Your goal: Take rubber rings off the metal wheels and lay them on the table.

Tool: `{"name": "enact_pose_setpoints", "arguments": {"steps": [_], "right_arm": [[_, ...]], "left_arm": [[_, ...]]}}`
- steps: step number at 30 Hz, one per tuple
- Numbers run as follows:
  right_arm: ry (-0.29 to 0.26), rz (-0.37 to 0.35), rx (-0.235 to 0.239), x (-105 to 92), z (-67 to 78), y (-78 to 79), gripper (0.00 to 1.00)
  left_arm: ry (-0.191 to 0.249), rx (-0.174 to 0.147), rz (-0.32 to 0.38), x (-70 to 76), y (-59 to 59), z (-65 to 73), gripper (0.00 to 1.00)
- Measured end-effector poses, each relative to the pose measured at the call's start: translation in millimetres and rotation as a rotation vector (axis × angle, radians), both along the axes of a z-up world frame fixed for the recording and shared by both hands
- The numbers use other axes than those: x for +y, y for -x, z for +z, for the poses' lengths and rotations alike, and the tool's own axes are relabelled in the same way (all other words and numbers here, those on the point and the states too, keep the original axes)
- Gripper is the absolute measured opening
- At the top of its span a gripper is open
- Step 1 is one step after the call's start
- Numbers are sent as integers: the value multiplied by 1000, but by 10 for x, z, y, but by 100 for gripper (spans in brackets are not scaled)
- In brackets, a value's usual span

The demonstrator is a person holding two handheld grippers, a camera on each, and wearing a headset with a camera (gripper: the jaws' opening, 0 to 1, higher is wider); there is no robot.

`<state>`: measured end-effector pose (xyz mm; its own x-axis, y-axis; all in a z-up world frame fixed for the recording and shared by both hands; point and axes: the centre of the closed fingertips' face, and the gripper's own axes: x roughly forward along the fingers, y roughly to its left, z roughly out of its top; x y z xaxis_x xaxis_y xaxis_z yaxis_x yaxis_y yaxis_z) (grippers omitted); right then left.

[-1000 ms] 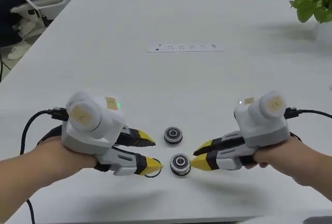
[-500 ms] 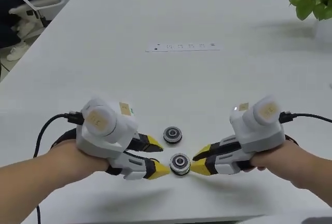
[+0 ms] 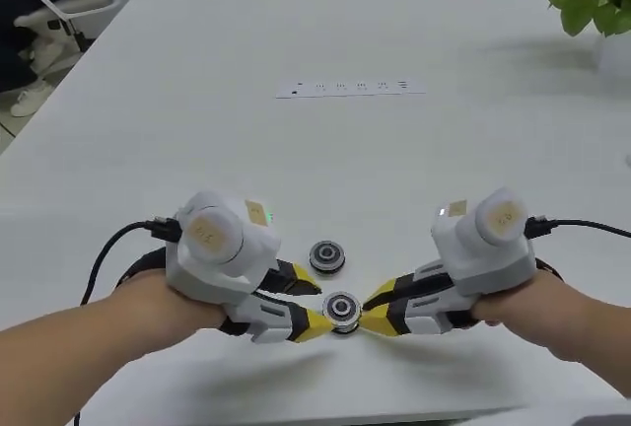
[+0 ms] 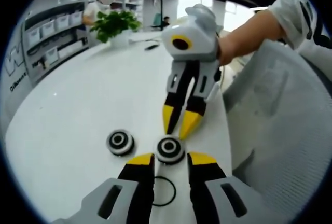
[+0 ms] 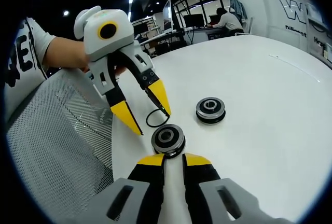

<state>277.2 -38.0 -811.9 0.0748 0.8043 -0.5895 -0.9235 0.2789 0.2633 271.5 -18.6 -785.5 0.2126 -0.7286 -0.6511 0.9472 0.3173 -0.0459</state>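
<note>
- Head view: the near wheel (image 3: 341, 310) is flanked on the worktop (image 3: 394, 170), with the left gripper (image 3: 314, 305) at its 9 o'clock and the right gripper (image 3: 373, 308) at its 3 o'clock. The far wheel (image 3: 327, 256) lies at its 12 o'clock.
- Left gripper view: the jaws are held fairly wide and empty, their tips bracketing the near wheel. A loose ring (image 4: 175, 190) is seen at its 6 o'clock.
- Right gripper view: the jaws are held narrow and empty, just short of the wheel.
- Bracing this wheel is judged the step in hand. Next, its rubber must be pinched and peeled.
</note>
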Motion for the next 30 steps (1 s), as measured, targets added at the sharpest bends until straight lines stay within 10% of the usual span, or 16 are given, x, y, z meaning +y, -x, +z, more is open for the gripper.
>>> {"name": "enact_pose_setpoints", "arguments": {"steps": [30], "right_arm": [[0,42,-32,35,-6,4,6]], "left_arm": [[34,-34,58,-133,-65,-90,14]]}}
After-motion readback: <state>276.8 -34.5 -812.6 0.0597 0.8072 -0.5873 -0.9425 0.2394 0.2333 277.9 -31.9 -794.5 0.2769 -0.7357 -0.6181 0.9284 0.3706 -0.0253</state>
